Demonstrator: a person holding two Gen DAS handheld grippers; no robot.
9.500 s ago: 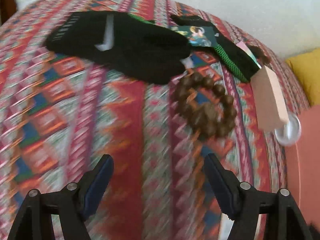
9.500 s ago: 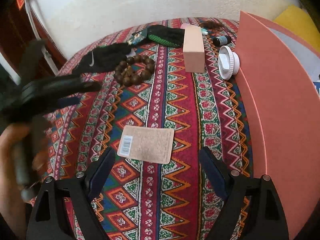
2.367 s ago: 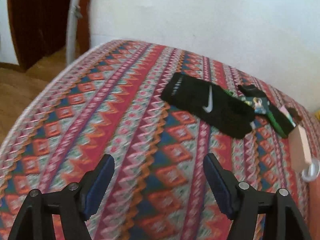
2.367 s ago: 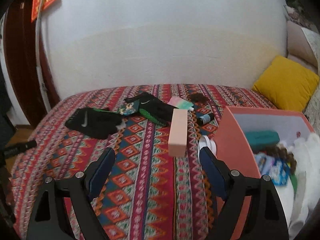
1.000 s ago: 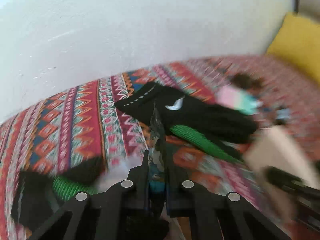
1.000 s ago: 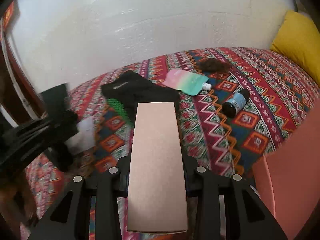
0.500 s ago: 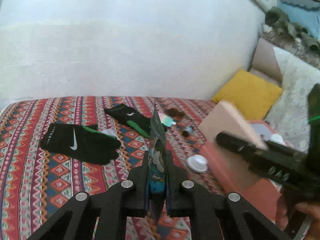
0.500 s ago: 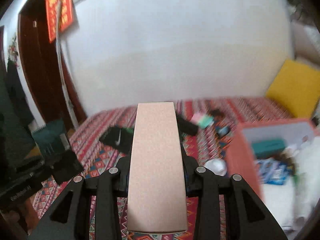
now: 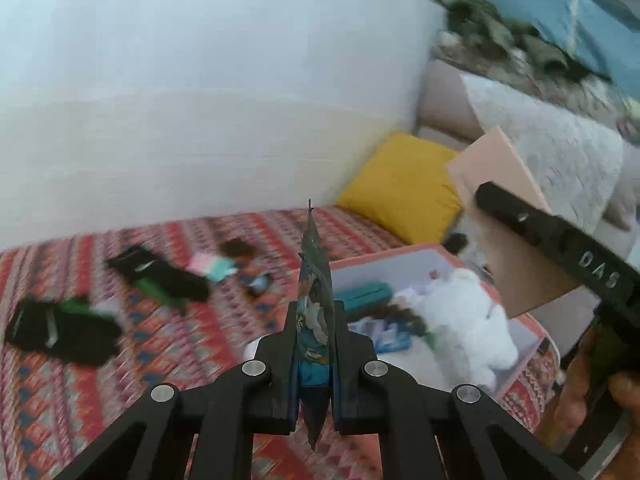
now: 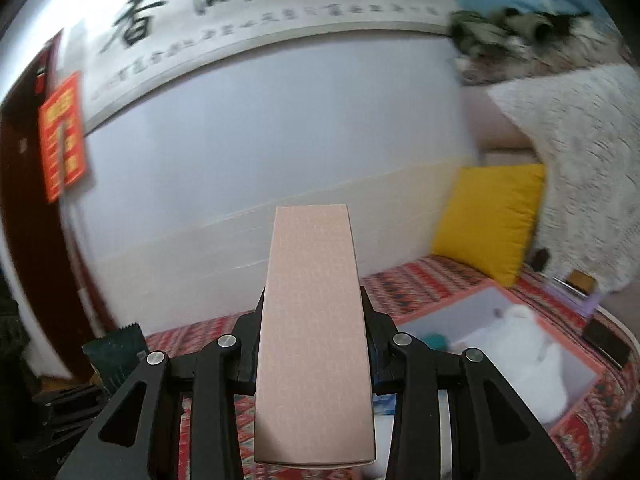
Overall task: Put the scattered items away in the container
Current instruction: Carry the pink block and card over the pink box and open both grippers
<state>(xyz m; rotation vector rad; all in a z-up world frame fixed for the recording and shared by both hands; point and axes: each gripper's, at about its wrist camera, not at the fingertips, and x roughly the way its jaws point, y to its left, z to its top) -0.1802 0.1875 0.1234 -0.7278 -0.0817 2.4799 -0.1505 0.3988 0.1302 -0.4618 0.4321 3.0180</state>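
Left gripper — jaws pinching printed packet edge-on, long axis upright, near pink storage box; right gripper — jaws clamping pink carton, long axis pointing forward

Yellow cushion against white wall, at far end of patterned bedspread. White lacy throw draped right of cushion. Calligraphy scroll high on wall. Red poster beside dark door frame.
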